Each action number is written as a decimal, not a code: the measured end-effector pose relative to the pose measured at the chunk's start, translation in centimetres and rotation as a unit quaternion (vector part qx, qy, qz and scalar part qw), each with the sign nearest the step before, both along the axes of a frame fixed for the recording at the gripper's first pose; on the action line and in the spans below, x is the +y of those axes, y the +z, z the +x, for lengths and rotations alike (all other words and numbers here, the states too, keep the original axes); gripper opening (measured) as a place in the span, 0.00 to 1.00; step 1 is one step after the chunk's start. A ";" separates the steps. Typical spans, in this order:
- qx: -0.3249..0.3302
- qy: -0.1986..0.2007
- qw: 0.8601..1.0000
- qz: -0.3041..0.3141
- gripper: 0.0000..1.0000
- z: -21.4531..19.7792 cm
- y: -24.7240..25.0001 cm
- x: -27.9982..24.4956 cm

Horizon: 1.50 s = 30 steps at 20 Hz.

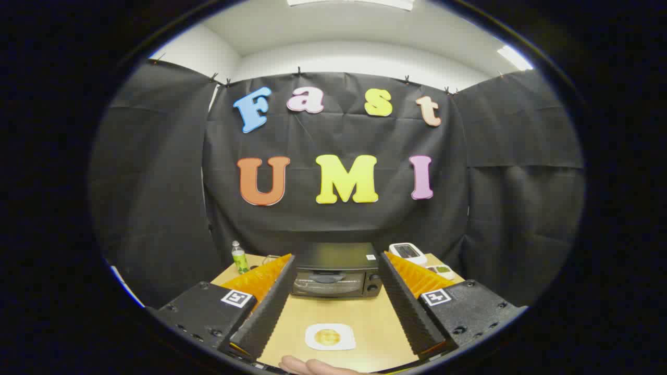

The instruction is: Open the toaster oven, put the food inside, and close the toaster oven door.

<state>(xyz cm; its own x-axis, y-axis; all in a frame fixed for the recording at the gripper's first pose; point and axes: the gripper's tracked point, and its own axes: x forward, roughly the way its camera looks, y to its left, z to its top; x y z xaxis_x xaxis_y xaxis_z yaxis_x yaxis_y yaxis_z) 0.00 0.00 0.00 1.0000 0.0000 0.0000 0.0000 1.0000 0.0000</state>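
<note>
A black toaster oven [336, 270] stands at the back of the wooden table [375, 323], its door shut, straight ahead beyond my fingertips. A round golden piece of food [328, 337] lies on a small white plate [346, 344] on the table, between my two fingers and nearer than the oven. My gripper [336, 258] is open wide, held above the table, with nothing between its black ridged fingers [268, 307]. The fingers flank the oven on both sides.
A green bottle [239, 258] stands at the table's back left. A white device [408, 252] and a small dish with something green [442, 270] sit at the back right. Part of a person's hand [312, 366] shows at the table's near edge.
</note>
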 end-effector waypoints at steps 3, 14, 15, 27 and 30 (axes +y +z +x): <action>0.009 0.008 1.000 0.001 1.00 0.0 -0.3 0.1; 0.029 -0.005 0.999 0.020 1.00 2.2 -1.7 -1.6; 0.033 -0.003 0.999 0.022 1.00 2.3 -2.0 -1.6; 0.021 -0.014 0.999 0.028 1.00 5.9 -3.1 -1.4; 0.002 -0.013 1.000 0.016 1.00 8.0 -3.2 -0.8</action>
